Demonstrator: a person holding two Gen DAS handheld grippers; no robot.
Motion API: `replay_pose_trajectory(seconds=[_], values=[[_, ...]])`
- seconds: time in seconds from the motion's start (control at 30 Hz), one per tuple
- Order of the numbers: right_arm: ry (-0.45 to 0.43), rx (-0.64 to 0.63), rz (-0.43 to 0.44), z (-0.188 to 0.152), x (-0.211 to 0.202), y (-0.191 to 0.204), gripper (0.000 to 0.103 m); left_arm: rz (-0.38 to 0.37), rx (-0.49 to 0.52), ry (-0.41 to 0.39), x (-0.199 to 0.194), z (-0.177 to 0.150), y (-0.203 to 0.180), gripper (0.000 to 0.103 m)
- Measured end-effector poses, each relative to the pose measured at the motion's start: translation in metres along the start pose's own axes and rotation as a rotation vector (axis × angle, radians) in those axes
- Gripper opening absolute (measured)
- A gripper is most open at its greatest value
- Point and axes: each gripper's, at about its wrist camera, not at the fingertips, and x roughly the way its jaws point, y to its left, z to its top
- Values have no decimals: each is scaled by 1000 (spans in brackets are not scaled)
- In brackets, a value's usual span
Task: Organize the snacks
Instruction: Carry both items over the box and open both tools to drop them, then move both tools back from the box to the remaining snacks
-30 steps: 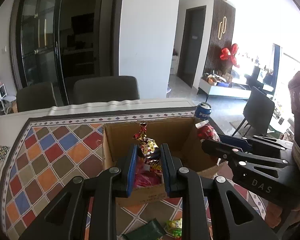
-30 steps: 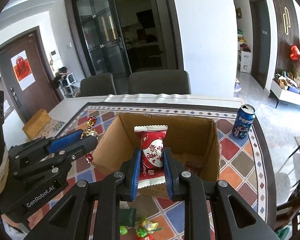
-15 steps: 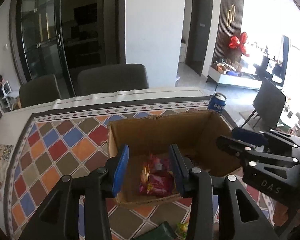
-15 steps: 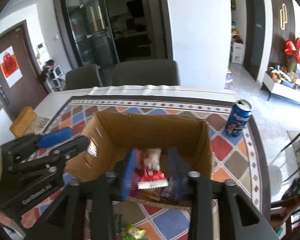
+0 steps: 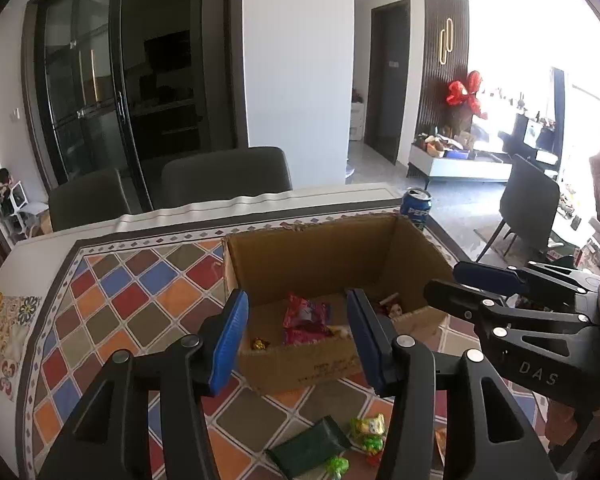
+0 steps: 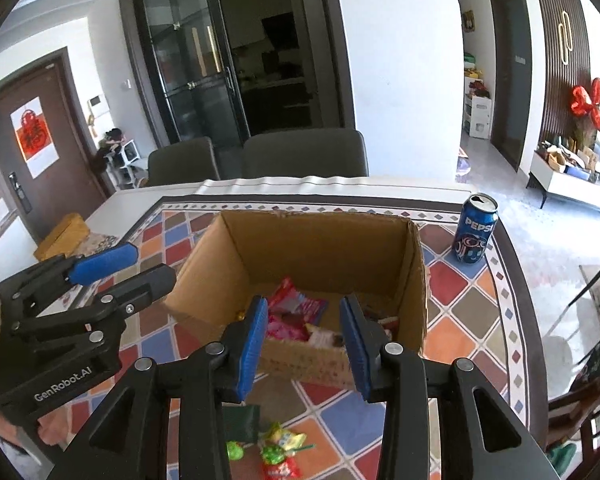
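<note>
Drop step complete: both tongs, left [image 5: 298,336] and right [image 6: 304,342], have just been opening and stand spread, empty, above the box [image 5: 332,252]. Snacks [image 5: 306,318] lie inside. Next: green candies [image 6: 278,446] at six o'clock on the bench [image 5: 112,304].

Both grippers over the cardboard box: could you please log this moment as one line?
left gripper: open, empty | right gripper: open, empty | cardboard box: holds red snack packets | green snacks: on table
</note>
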Motion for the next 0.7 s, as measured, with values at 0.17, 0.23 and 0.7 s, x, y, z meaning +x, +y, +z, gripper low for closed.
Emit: replay_pose_trajectory(seconds=[0.17, 0.23, 0.7], values=[[-33, -26, -1, -14, -18, 8, 39, 4, 21, -26, -18, -17, -2, 52], [-40, -33, 8, -19, -25, 12, 39, 0, 27, -30, -23, -25, -3, 52], [-11, -66, 46, -69, -38, 26, 39, -51, 32, -15, -48, -80, -10, 56]])
